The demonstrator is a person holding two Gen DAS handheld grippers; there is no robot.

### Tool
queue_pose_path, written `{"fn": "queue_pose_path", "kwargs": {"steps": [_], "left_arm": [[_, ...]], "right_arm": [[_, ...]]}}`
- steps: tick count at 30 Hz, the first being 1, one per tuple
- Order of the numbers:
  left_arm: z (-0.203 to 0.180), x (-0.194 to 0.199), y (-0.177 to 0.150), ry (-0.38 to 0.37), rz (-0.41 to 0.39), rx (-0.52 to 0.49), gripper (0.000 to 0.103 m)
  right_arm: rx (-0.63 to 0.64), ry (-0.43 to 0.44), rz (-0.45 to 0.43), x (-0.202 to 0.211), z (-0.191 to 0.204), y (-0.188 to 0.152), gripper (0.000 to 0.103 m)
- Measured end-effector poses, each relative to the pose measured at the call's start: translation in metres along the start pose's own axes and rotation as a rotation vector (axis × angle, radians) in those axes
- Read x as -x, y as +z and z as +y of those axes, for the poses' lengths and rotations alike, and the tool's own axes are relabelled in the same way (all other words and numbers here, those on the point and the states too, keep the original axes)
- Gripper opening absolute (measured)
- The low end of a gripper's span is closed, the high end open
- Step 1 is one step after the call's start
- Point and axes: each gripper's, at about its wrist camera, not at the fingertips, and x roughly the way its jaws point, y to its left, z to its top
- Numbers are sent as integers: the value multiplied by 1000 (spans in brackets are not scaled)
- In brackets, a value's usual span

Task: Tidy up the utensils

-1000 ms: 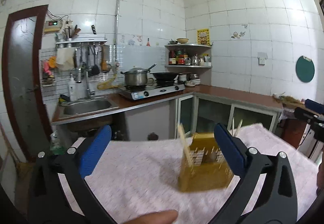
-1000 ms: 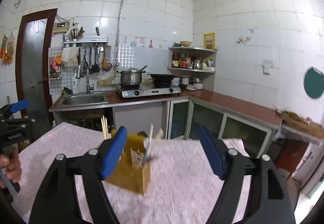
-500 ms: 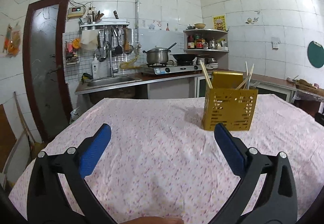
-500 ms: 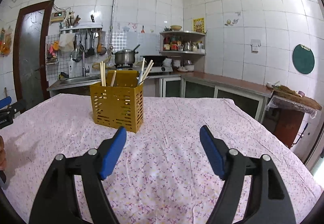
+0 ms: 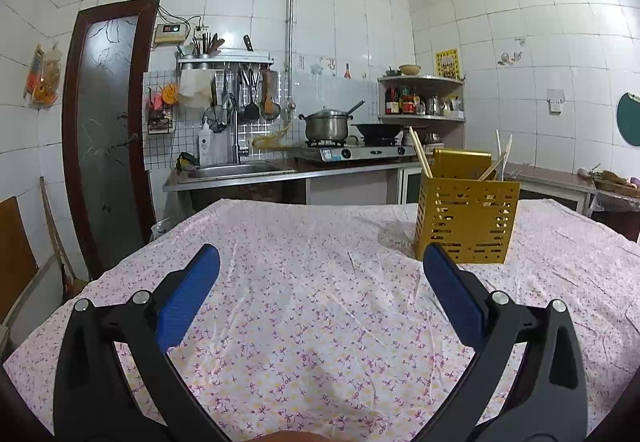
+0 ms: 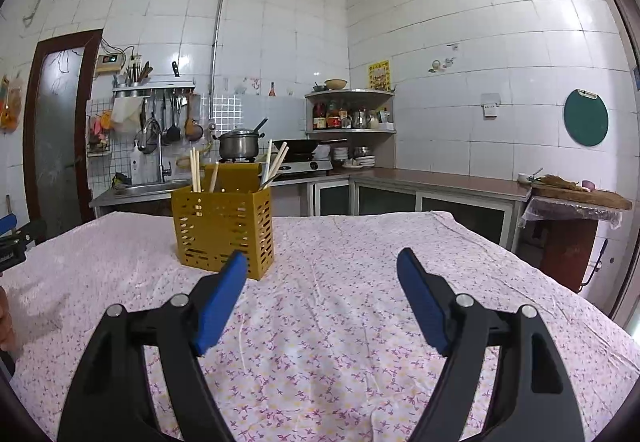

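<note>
A yellow slotted utensil holder (image 5: pixel 466 220) stands upright on the floral tablecloth, ahead and to the right in the left wrist view, and ahead and to the left in the right wrist view (image 6: pixel 224 230). Several wooden chopsticks (image 6: pixel 195 170) stick up out of it. My left gripper (image 5: pixel 320 266) is open and empty, low over the cloth, short of the holder. My right gripper (image 6: pixel 322 266) is open and empty, just to the right of the holder. The left gripper's tip shows at the left edge of the right wrist view (image 6: pixel 12 234).
The table (image 5: pixel 304 306) is covered by a pink floral cloth. Behind it run a kitchen counter with a sink (image 5: pixel 236 170), a stove with a pot (image 5: pixel 326 126), a corner shelf (image 6: pixel 350 114) and a dark door (image 5: pixel 108 130) at the left.
Both grippers have dropped from above the table to low over the cloth and drawn back from the holder. The holder now stands still on the table. Both stay open.
</note>
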Motion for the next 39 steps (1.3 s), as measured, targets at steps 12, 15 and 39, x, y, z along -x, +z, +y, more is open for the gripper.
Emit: {"fn": "queue_pose_path", "kwargs": {"steps": [12, 15, 39], "left_arm": [[0, 2, 1, -22, -17, -3, 98], [0, 1, 1, -22, -12, -6, 98], [-5, -2, 1, -33, -3, -28, 98]], "right_arm": [[-7, 20, 9, -3, -2, 1, 76], [8, 17, 28, -7, 1, 1, 76], [11, 6, 47, -7, 5, 0, 76]]}}
